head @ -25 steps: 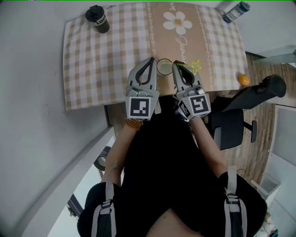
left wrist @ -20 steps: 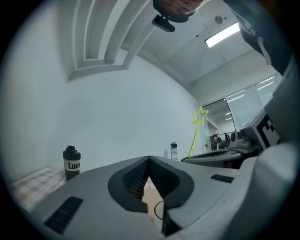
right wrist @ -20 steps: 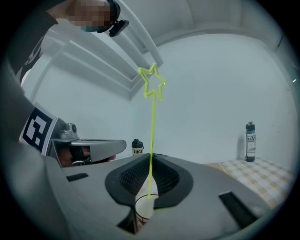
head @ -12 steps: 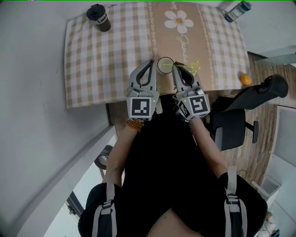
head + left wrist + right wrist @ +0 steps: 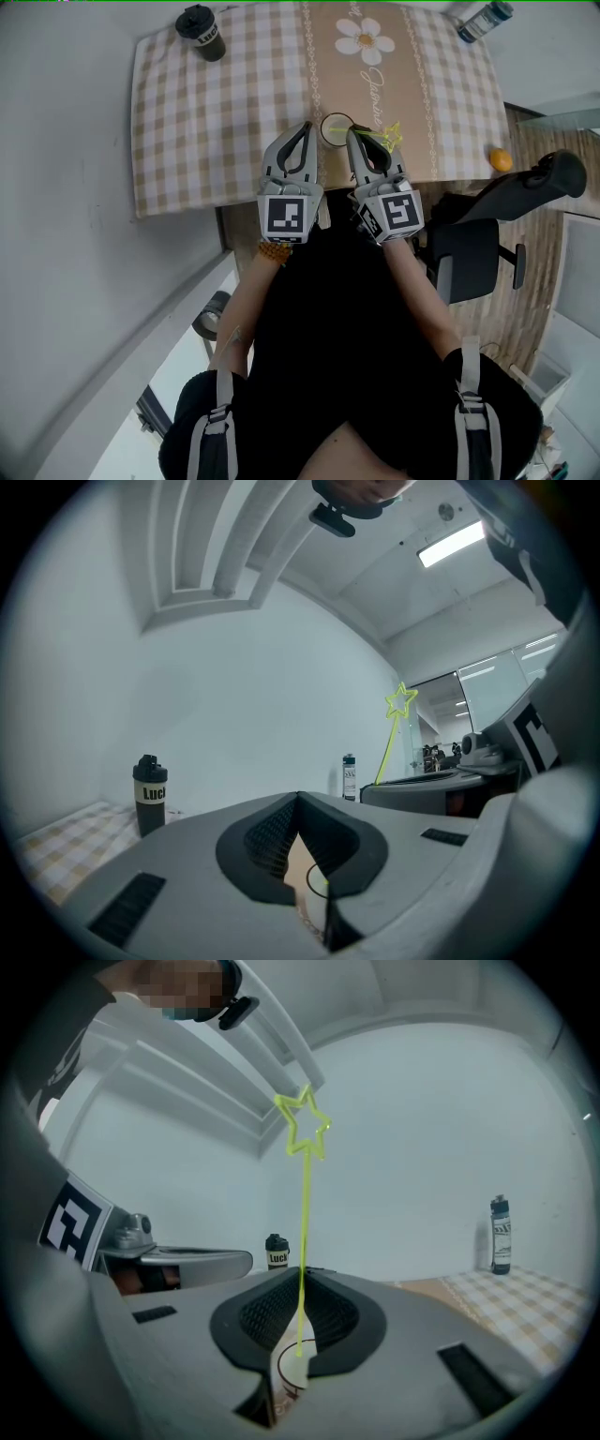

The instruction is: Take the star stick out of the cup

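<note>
**Fingers [image 5: 267, 1314] of the right gripper [image 5: 302, 1274] pinch the star stick [image 5: 304, 1194]; left pair pressed together on nothing**

In the right gripper view I see the pads meet on the thin yellow-green shaft. The star sits up top and the shaft runs straight down through the tips. Its lower end shows over the mouth of the cup [image 5: 334, 133]; I can't tell whether the tip is inside the rim or just above it.

The left gripper [image 5: 298, 797] has its tips touching with nothing between them. The cup rim shows through the gap behind them.

Writing: the black tumbler [image 5: 149, 793] reads "Luck" on a pale band. The bottle [image 5: 501, 1234] has a label too small to read. The tablecloth [image 5: 216, 112] has a daisy and a line of cursive on its tan centre strip, which I can't read. Each gripper's marker cube [image 5: 288, 216] carries a black-and-white square pattern.

Pose: in the head view both grippers lie side by side at the near table edge, pointing away from the body. The left one is just beside the cup and the right one is at its right rim. The stick leans right, with the star out past the right gripper. Forearms reach straight forward, and there is a beaded bracelet [image 5: 272, 251] on the left wrist.
</note>
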`<state>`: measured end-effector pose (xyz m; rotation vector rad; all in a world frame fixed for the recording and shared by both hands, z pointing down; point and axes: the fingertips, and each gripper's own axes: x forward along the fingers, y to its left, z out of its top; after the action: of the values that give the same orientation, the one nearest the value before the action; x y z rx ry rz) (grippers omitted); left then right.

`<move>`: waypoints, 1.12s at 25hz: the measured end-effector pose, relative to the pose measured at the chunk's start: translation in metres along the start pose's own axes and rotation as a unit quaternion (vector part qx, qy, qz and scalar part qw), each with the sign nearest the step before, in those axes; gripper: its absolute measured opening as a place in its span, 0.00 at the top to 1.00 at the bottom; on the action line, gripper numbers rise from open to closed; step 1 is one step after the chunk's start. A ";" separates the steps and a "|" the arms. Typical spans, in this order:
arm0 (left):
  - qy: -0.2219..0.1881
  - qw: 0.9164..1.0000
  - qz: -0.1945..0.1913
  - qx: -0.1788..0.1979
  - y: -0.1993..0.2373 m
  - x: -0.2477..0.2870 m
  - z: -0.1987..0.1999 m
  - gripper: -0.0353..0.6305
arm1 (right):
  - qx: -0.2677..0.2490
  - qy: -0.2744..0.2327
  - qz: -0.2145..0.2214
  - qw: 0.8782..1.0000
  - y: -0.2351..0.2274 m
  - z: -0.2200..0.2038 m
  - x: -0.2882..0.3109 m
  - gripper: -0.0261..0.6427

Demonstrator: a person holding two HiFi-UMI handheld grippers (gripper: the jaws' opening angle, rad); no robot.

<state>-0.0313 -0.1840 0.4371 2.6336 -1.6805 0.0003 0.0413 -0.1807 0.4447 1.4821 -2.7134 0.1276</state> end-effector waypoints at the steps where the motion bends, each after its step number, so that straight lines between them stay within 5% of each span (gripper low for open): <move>1: 0.001 1.000 0.000 -0.001 0.000 0.001 -0.001 0.94 | -0.001 0.001 0.000 1.000 -0.001 0.000 0.001 0.94; 28: 0.004 1.000 -0.010 -0.006 -0.003 0.008 -0.002 0.94 | 0.019 -0.006 0.015 1.000 -0.008 0.015 -0.003 0.94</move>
<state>-0.0256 -0.1901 0.4391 2.6379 -1.6473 0.0011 0.0496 -0.1839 0.4299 1.4569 -2.7590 0.1733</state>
